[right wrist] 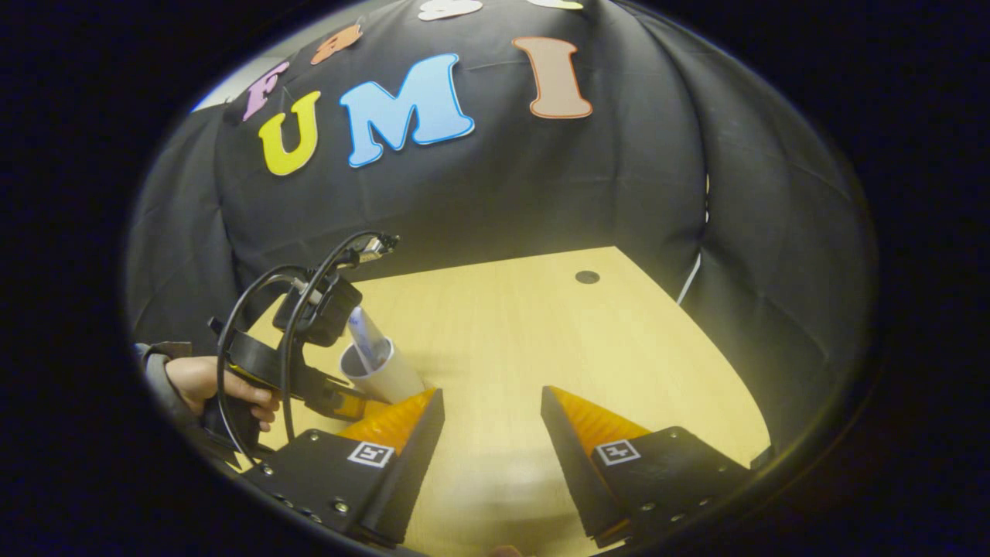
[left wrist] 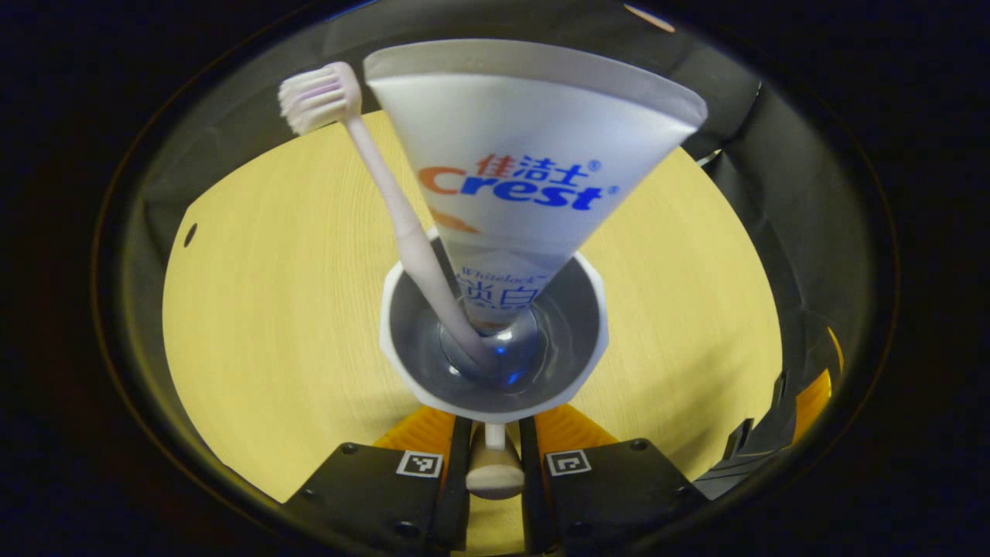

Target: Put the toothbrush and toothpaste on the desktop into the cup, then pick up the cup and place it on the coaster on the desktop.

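The left gripper (left wrist: 495, 433) is gripping the cup (left wrist: 495, 340) by its handle, with both fingers closed in tight on either side of that handle. The cup is sitting just in front of those fingers, above the yellow desktop (left wrist: 271, 309), its mouth facing the camera. Inside the cup, the toothbrush (left wrist: 394, 209) is leaning toward the left with its bristle head sticking well out over the rim, and the toothpaste (left wrist: 518, 178) is standing beside it, cap end down in the cup's bottom. In the right gripper view, the right gripper (right wrist: 491, 418) is hanging over the desktop with its fingers spread wide apart and holding nothing, while a hand (right wrist: 213, 383) is holding the left gripper to the cup's left.
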